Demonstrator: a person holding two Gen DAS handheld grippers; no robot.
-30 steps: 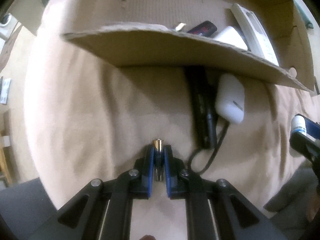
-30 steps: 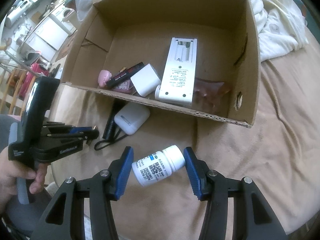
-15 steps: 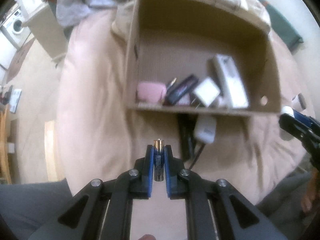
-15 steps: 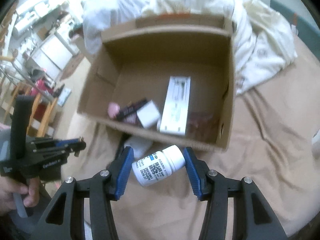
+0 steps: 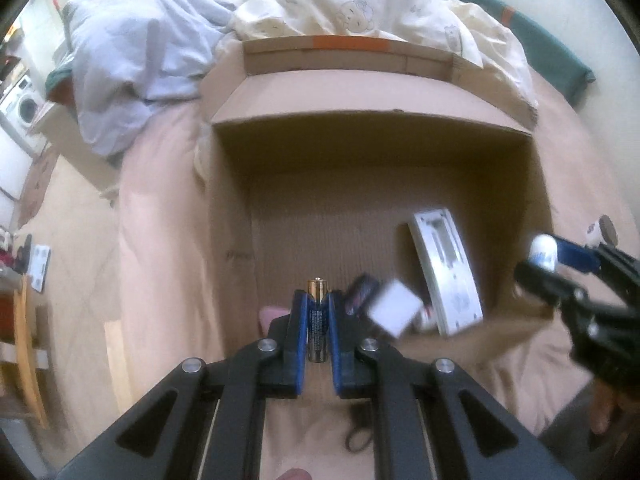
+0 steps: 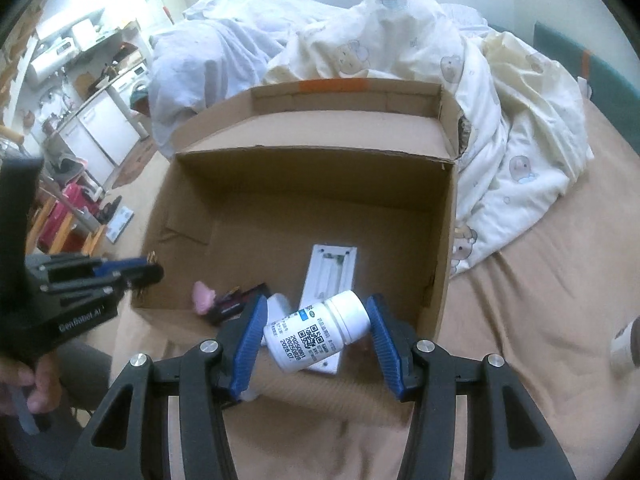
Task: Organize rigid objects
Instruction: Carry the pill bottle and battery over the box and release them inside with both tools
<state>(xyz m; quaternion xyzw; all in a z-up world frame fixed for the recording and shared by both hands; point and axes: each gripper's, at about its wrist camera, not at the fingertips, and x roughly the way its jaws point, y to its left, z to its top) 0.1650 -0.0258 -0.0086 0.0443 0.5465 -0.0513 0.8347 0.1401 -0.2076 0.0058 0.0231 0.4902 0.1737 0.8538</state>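
Observation:
My left gripper (image 5: 318, 304) is shut on a battery (image 5: 317, 320) with a gold tip, held above the near edge of the open cardboard box (image 5: 376, 148). My right gripper (image 6: 316, 320) is shut on a white pill bottle (image 6: 316, 332), tilted, above the box's (image 6: 312, 168) near right part. Inside the box lie a white charger case (image 5: 446, 272), a white cube adapter (image 5: 394, 312), a dark stick (image 5: 360, 292) and a pink item (image 6: 202, 296). The left gripper shows in the right wrist view (image 6: 150, 266), the right gripper in the left wrist view (image 5: 548, 252).
The box sits on a tan bedsheet (image 6: 540, 280). Rumpled quilts (image 6: 400, 40) lie behind it. A small white object (image 6: 624, 344) lies on the sheet at far right. A black cord loop (image 5: 358, 436) lies on the sheet below my left gripper. Furniture and floor lie left of the bed.
Both grippers have risen and moved forward over the box with their objects still held. The box interior now fills both views.

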